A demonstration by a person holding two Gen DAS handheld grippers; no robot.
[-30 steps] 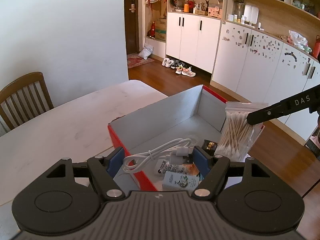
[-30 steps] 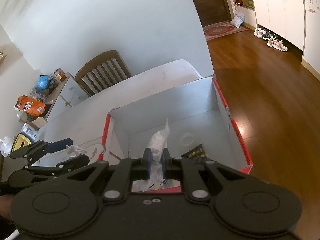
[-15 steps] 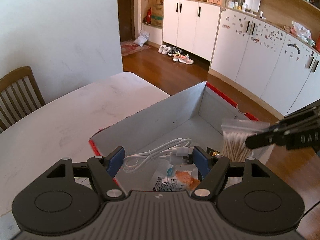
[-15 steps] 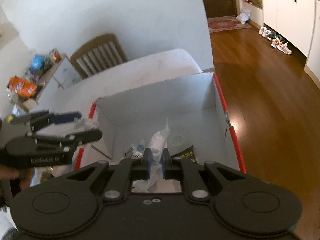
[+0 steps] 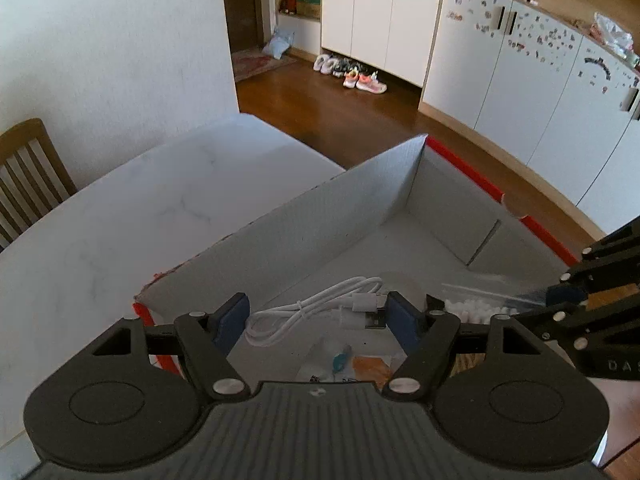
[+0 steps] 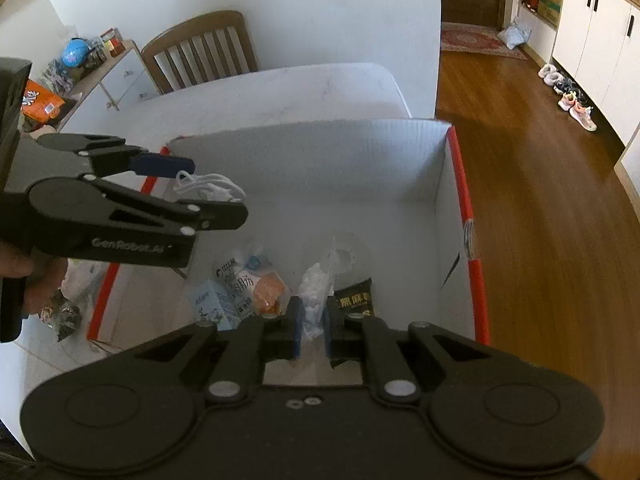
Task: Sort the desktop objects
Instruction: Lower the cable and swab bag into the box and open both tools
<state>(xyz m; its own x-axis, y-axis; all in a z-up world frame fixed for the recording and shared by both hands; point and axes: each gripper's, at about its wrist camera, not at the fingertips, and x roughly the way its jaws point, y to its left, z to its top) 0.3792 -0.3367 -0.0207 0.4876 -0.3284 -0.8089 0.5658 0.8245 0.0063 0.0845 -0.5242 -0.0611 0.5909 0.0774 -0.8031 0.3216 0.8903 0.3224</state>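
Left wrist view: the left gripper [image 5: 318, 316] is hanging over the near end of the red-edged box [image 5: 460, 160], its jaws standing wide with the coiled white cable [image 5: 320, 310] stretched between the pads, its long axis running pad to pad; whether the pads are pressing on it I cannot tell for sure. The bag of cotton swabs [image 5: 472, 300] is coming in from the right, pinched by the right gripper [image 5: 560, 292]. Compared with a second ago, the box is filling more of the view and the bag is sitting lower, inside the walls. Right wrist view: the right gripper [image 6: 312, 324] is clamped tight on the swab bag's plastic, the bag dangling straight ahead toward the box floor beside the snack packets [image 6: 248, 284]. The left gripper [image 6: 208, 192], previously out over the tabletop [image 6: 280, 88], is now reaching over the box's left wall, so both loads look ready to drop.
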